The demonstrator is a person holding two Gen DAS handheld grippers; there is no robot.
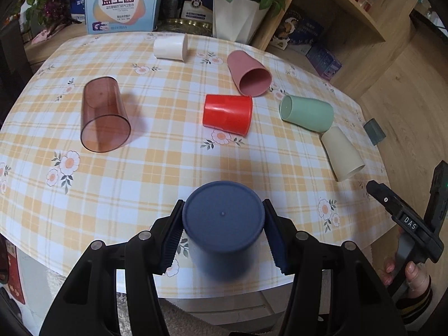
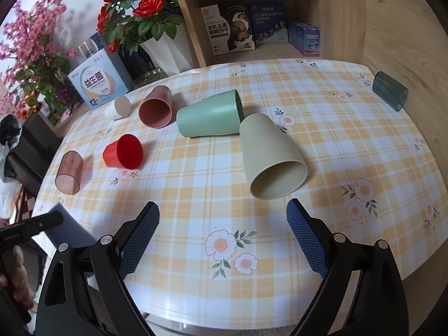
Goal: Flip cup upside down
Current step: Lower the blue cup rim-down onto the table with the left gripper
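Blue cup [image 1: 223,224] sits between the two fingers of the left gripper [image 1: 223,232], at 6 o'clock in the left wrist view, above the near edge of the table [image 1: 168,173]. Its closed flat base faces the camera and upward, so its long axis runs almost upright, with the mouth pointing down toward the checked tablecloth. Both ribbed pads touch the wall of the cup, one on each side, so the left gripper is clamped on it. Whether the rim touches the cloth cannot be told.

Right gripper [image 2: 222,215] hangs over the near part of the table with its fingers spread wide and nothing between them. Just past it, toward 1 o'clock, a beige cup [image 2: 270,156] lies on its side with its mouth toward the camera. A green cup [image 2: 210,114] lies just beside it at 11 o'clock. A red cup [image 2: 124,152], a pink cup [image 2: 156,107], a white cup [image 2: 119,107] and a clear brown cup [image 2: 69,172] also lie on their sides farther left.
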